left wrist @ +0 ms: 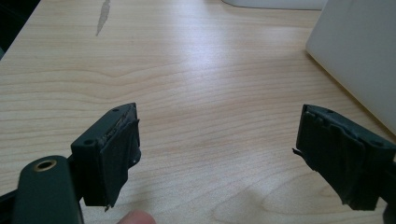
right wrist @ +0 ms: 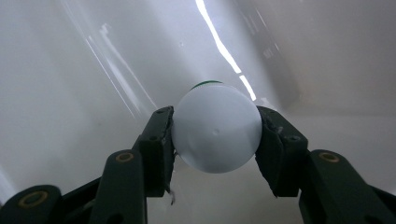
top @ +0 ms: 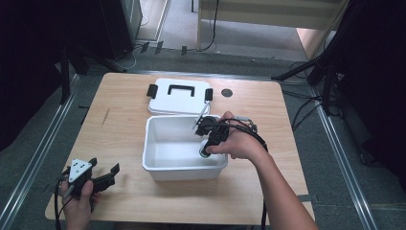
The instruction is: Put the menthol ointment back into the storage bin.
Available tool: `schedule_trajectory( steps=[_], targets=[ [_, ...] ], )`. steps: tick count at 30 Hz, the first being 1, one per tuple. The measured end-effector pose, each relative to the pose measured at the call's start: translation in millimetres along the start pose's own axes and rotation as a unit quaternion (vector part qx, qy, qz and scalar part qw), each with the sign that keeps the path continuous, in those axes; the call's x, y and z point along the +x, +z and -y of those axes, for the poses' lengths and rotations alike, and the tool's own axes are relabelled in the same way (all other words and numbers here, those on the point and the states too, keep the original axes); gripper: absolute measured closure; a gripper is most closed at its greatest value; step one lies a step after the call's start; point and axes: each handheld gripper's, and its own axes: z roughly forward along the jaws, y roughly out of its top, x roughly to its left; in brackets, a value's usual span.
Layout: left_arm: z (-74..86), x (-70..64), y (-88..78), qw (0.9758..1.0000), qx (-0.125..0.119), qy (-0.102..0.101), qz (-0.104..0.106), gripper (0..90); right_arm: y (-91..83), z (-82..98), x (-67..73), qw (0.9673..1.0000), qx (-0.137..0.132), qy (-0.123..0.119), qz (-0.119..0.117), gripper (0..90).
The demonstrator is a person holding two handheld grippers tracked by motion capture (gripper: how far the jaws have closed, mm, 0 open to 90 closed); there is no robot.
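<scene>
Counter (top: 119, 120): light wood, with a dark round mark (top: 227, 92) at 1 o'clock near the far edge.
Bin (top: 158, 165): white, open, at the counter's centre.
Lid (top: 179, 96): white with a black handle and black side clips, lying flat at 12 o'clock from the bin, touching its far rim.
Right gripper (right wrist: 215, 135): reaching down into the bin's 3 o'clock side, jaws pinching a white round-topped object.
Object (right wrist: 215, 133): white and smooth, with a thin green edge at its far side; held inside the bin, between the two jaws.
Left gripper (left wrist: 217, 154): at the counter's 7 o'clock corner, jaws spread wide over bare wood, the bin's wall at its 2 o'clock.
</scene>
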Motion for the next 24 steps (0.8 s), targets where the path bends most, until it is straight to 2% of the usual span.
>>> schedule_trajectory(
  steps=[2, 7, 9, 12, 14, 17, 18, 24],
  targets=[
    [0.0, -0.1, 0.0, 1.0000, 0.001, 0.000, 0.000, 14.5, 5.4, -2.3, 1.4, 0.9999, 0.009, -0.011, 0.004, 51.8],
    [0.1, -0.6, 0.1, 1.0000, 0.000, 0.001, -0.001, 14.5, 20.8, -6.2, 4.9, 0.9987, 0.044, -0.021, 0.015, 51.7],
    [0.0, -0.1, 0.1, 0.9999, 0.010, 0.005, 0.001, 14.6, 21.8, -7.7, 5.8, 0.9983, 0.048, -0.026, 0.022, 51.7],
    [0.1, -1.0, 0.7, 0.9999, 0.009, 0.007, 0.000, 14.5, 22.5, -9.0, 6.4, 0.9979, 0.056, -0.022, 0.024, 51.7],
    [0.0, -1.3, 0.8, 0.9999, 0.010, 0.008, 0.001, 14.5, 23.3, -9.6, 8.1, 0.9972, 0.063, -0.028, 0.029, 51.7],
    [0.0, -1.4, 0.7, 0.9999, 0.010, 0.008, 0.000, 14.5, 23.5, -10.4, 9.8, 0.9973, 0.062, -0.032, 0.025, 51.7],
    [0.0, -1.4, 0.7, 0.9999, 0.009, 0.008, 0.000, 14.6, 24.8, -11.3, 12.1, 0.9973, 0.062, -0.037, 0.011, 51.7],
    [0.1, -1.4, 0.4, 0.9999, 0.008, 0.008, -0.001, 14.5, 39.3, -10.5, 12.3, 0.9953, 0.086, -0.043, 0.016, 51.6]
  ],
)
